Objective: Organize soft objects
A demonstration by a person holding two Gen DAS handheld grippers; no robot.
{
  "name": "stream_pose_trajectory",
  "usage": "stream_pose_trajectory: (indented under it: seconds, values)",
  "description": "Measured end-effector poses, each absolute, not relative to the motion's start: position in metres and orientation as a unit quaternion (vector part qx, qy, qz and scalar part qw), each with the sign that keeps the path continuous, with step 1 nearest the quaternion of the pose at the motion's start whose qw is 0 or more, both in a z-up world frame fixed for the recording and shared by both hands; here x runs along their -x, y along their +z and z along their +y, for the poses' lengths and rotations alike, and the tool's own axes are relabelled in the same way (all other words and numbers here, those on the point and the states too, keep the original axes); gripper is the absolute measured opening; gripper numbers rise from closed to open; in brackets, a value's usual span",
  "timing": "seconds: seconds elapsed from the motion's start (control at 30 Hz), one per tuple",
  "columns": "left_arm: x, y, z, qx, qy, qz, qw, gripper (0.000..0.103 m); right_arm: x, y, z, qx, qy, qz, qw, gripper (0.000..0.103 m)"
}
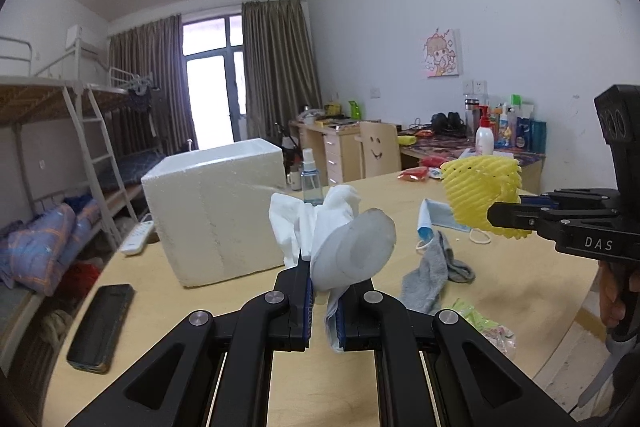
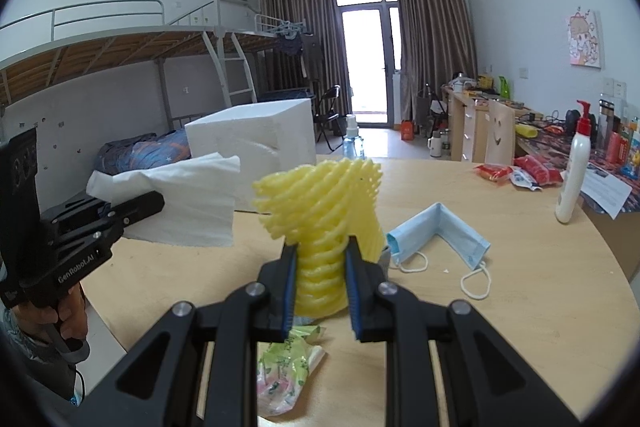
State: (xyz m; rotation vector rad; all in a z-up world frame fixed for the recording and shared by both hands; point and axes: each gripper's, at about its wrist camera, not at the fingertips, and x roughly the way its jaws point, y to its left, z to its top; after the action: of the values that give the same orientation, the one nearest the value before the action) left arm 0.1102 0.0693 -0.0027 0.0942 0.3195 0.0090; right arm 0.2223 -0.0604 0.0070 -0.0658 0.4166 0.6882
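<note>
A phone [image 1: 100,327] lies at the table's [image 1: 520,279] left edge, and beside it stands a white foam box [image 1: 212,211], open at the top as far as I can tell, which I take to be where the soft things are meant to go. Just right of the box, the left gripper [image 1: 320,291] is clamped tight on a crumpled white tissue [image 1: 316,223], held up off the table with its loose end pointing toward the box. A spray bottle [image 1: 311,179] stands behind it. Further right, a grey sock [image 1: 432,275] and a blue face mask [image 1: 436,219] lie flat on the wood, not yet collected, with a crinkly green wrapper [image 2: 288,367] nearer the front edge. At the right, the right gripper [image 2: 320,283] pinches a yellow foam net [image 2: 320,211] by its narrow lower end, so the wide mesh fans out above the pads; the grip looks gentle enough not to crush it. Both loads hang clear of the table, seemingly ready for the box.
</note>
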Motion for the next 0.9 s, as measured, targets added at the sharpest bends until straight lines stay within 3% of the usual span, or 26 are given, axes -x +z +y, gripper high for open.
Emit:
stream_pose_trajectory:
  seconds: [0.63,0.9]
  values:
    - [-0.105,-0.002,0.083,-0.039,0.039,0.164,0.985,0.009,-0.222,0.005,-0.043,0.035,0.372,0.207,0.904,0.025]
    - [-0.122,0.000,0.055,-0.033,-0.037,0.170,0.984,0.009,-0.212,0.009,-0.069,0.026,0.341,0.198,0.919,0.025]
